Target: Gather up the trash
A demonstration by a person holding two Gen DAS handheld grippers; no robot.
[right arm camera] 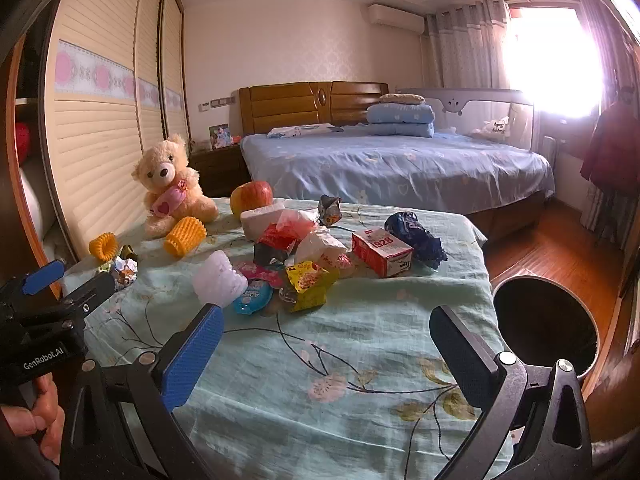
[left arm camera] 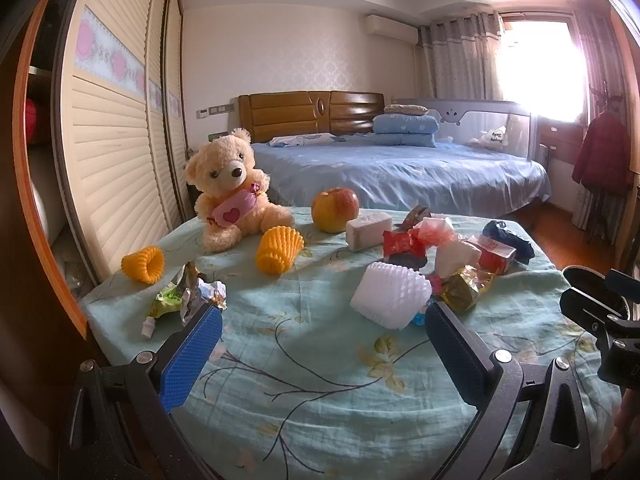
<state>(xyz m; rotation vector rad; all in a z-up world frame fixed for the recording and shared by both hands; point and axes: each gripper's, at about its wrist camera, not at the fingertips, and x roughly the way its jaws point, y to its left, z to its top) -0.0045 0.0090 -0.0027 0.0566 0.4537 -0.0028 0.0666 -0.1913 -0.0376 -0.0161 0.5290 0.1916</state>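
Observation:
Trash lies on a table with a pale green floral cloth (left arm camera: 320, 380). There is a white foam net (left arm camera: 390, 294) (right arm camera: 219, 278), two yellow foam nets (left arm camera: 279, 249) (left arm camera: 145, 264), crumpled foil wrappers (left arm camera: 192, 294), a yellow snack bag (right arm camera: 308, 286), a red box (right arm camera: 382, 251), a dark blue bag (right arm camera: 416, 238) and red wrappers (left arm camera: 402, 242). My left gripper (left arm camera: 324, 318) is open and empty, just short of the white net. My right gripper (right arm camera: 328, 320) is open and empty, near the yellow bag. A dark round bin (right arm camera: 546, 328) stands by the table's right edge.
A teddy bear (left arm camera: 232, 190), an apple (left arm camera: 335, 209) and a grey block (left arm camera: 368, 231) stand at the table's far side. A louvred wardrobe (left arm camera: 116, 140) is on the left. A bed with blue bedding (left arm camera: 400, 172) lies beyond. Wooden floor (right arm camera: 560, 244) is at right.

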